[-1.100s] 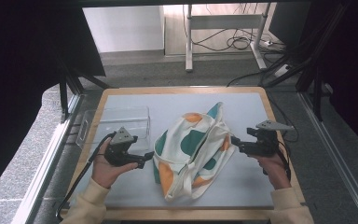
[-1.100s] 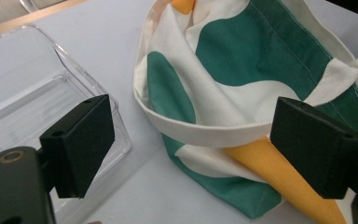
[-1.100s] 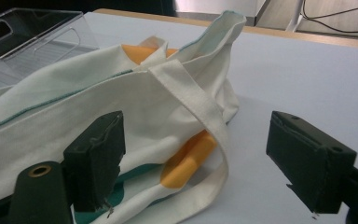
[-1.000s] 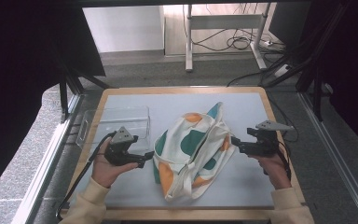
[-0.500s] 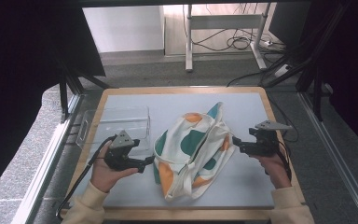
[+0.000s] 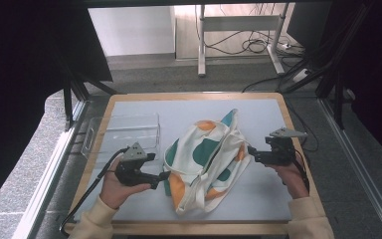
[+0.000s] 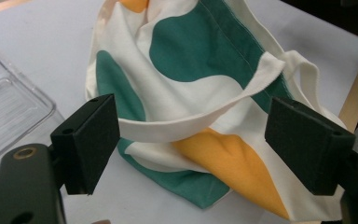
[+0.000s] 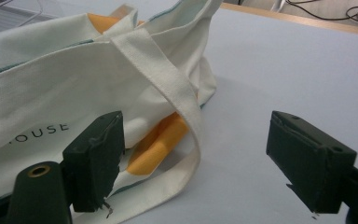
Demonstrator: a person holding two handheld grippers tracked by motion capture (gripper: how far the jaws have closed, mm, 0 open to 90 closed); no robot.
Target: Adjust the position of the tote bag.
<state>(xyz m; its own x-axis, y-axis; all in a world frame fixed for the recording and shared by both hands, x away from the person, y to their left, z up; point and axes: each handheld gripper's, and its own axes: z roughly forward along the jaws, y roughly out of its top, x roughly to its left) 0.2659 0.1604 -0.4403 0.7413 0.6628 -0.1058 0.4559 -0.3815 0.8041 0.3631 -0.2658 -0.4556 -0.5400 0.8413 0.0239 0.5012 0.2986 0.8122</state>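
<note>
A cloth tote bag (image 6: 206,162) with green and orange spots lies slumped at the centre of the surface (image 6: 258,117), the left tool (image 6: 163,176) at its 9 o'clock edge and the right tool (image 6: 250,151) at its 3 o'clock edge, both with jaws spread wide and holding nothing. It looks light, soft and floppy, so the flat white strap (image 7: 191,122) or a hemmed rim seems the surest hold. The folds hide its inside, and the printed lettering (image 8: 39,132) is partly covered by a jaw.
</note>
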